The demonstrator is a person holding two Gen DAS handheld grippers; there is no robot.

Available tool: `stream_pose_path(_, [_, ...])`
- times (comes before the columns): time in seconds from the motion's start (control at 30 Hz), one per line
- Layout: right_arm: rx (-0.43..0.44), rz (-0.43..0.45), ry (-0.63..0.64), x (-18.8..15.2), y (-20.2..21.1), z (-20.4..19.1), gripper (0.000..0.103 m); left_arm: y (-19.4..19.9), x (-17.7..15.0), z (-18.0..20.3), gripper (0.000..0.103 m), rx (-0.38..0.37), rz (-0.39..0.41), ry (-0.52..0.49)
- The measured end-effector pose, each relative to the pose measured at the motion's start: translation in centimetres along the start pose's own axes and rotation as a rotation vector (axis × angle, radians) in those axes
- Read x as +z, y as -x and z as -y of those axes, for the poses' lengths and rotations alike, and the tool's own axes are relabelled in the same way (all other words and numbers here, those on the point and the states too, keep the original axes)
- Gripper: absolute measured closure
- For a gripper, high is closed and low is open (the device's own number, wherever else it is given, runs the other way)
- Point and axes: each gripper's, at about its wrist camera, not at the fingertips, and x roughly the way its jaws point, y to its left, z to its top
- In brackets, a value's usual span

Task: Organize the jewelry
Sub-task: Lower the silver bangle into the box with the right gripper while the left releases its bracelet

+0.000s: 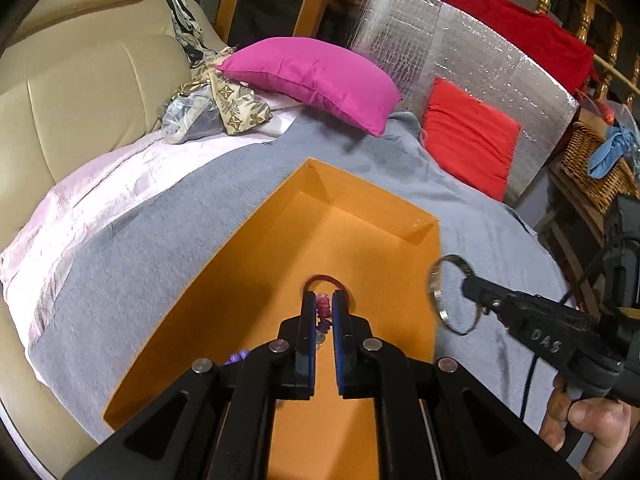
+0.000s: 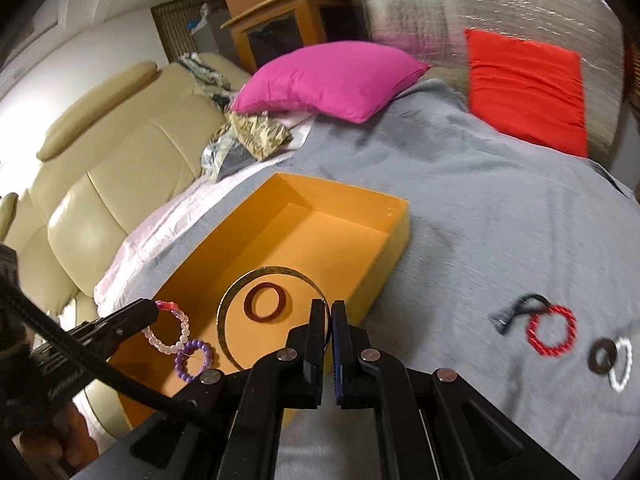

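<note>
Both grippers are clamped and loaded over the orange box (image 2: 394,222), left gripper (image 1: 323,308) on a pink bead bracelet (image 2: 168,326), right gripper (image 2: 331,316) on a gold bangle (image 2: 240,292); next, release inside.

The right gripper (image 2: 331,312) pinches a large gold bangle (image 2: 240,292) over the orange box (image 2: 360,216), above a dark red ring (image 2: 265,301). The left gripper (image 2: 154,307) grips a pink bead bracelet (image 2: 176,330) near the box's left edge.
</note>
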Motion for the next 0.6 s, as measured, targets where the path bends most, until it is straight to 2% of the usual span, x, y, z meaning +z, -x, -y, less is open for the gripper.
stream_pose_path(0.27, [-0.013, -0.08, 0.059, 0.9, -4.9, -2.1, 0.099, -2.8, 0.3, -1.3, 0.095, 0.064, -0.031, 0.007])
stream_pose_path(0.6, [-0.062, -0.141, 0.115, 0.7, -7.5, -3.2, 0.099, -4.5, 0.8, -2.3, 0.095, 0.094, -0.047, 0.023])
